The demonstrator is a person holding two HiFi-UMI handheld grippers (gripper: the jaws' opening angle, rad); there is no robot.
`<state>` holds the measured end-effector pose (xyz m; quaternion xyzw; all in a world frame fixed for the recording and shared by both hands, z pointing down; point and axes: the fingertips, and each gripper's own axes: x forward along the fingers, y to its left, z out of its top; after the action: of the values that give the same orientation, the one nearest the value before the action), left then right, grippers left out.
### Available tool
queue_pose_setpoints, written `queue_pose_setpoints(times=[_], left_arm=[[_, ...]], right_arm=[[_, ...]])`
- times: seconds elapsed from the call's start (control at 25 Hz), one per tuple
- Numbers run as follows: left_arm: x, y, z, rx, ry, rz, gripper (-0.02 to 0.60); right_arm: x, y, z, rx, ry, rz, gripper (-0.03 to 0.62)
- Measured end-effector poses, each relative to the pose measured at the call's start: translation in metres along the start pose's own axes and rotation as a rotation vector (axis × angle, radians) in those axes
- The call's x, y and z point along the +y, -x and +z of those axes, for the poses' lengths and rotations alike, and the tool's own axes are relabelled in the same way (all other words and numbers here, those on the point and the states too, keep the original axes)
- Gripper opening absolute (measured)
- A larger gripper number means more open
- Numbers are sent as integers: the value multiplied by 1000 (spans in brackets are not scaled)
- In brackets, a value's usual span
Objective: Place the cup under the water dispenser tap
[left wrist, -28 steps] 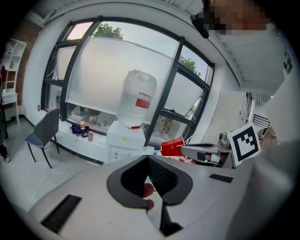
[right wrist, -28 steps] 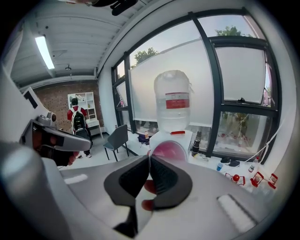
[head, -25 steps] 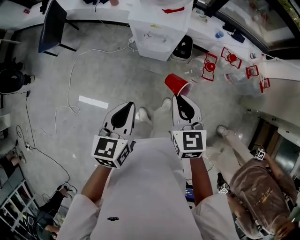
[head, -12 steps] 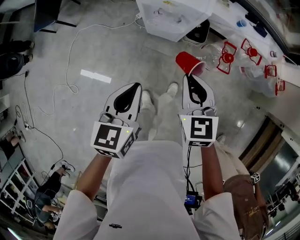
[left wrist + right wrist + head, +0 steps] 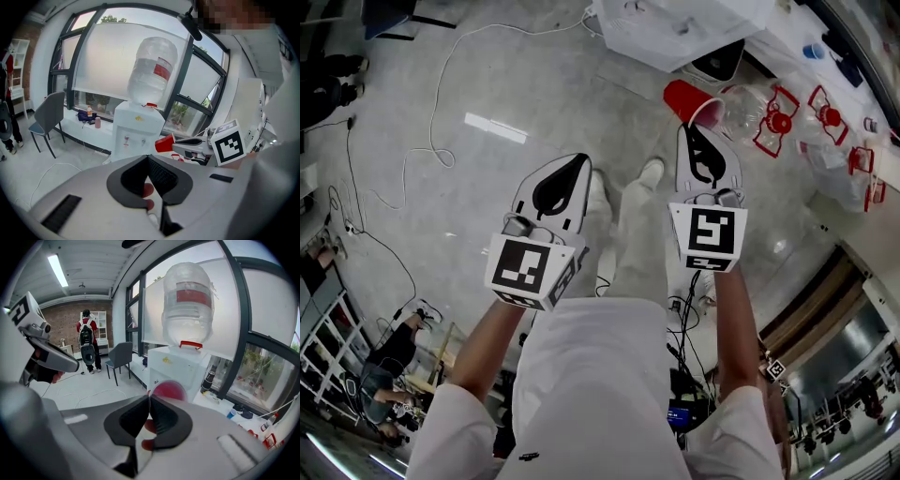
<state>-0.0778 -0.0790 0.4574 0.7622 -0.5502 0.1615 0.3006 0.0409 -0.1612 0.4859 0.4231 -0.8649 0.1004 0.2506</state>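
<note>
My right gripper (image 5: 687, 127) is shut on the rim of a red plastic cup (image 5: 685, 100), which lies tilted with its mouth towards the gripper. In the right gripper view the cup (image 5: 169, 390) shows just past the closed jaws (image 5: 149, 397), in front of the white water dispenser (image 5: 180, 367) with its big clear bottle (image 5: 187, 303). The dispenser (image 5: 675, 28) stands a short way ahead on the floor. My left gripper (image 5: 578, 160) is shut on nothing, level with the right one and to its left. From the left gripper view (image 5: 148, 157) the cup (image 5: 164, 143) and dispenser (image 5: 136, 131) are both visible.
Empty clear water bottles with red handles (image 5: 778, 117) lie on the floor right of the dispenser. A white cable (image 5: 441, 103) loops over the grey floor at left. A grey chair (image 5: 119, 357) and a person with a backpack (image 5: 86, 341) are off to the left.
Both grippers have sunk and come closer to the dispenser, the right one still gripping the cup. In the head view the dispenser and bottles have slid towards the top right.
</note>
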Motion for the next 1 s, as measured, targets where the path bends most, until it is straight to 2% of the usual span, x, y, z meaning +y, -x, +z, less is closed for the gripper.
queue_pose_setpoints(times=[0.32,0.64,1.0], left_arm=[[23,-29,-21,7,30,52,6],[34,-63,-35,21,51,53,6],[42,-94,-47,29,59,64,6]], right_arm=[[-18,-48,-31,20,74,-13,21],[-32,-98,-60,61,133,-12,21],[-40,-149,-104,161,243,5,21]])
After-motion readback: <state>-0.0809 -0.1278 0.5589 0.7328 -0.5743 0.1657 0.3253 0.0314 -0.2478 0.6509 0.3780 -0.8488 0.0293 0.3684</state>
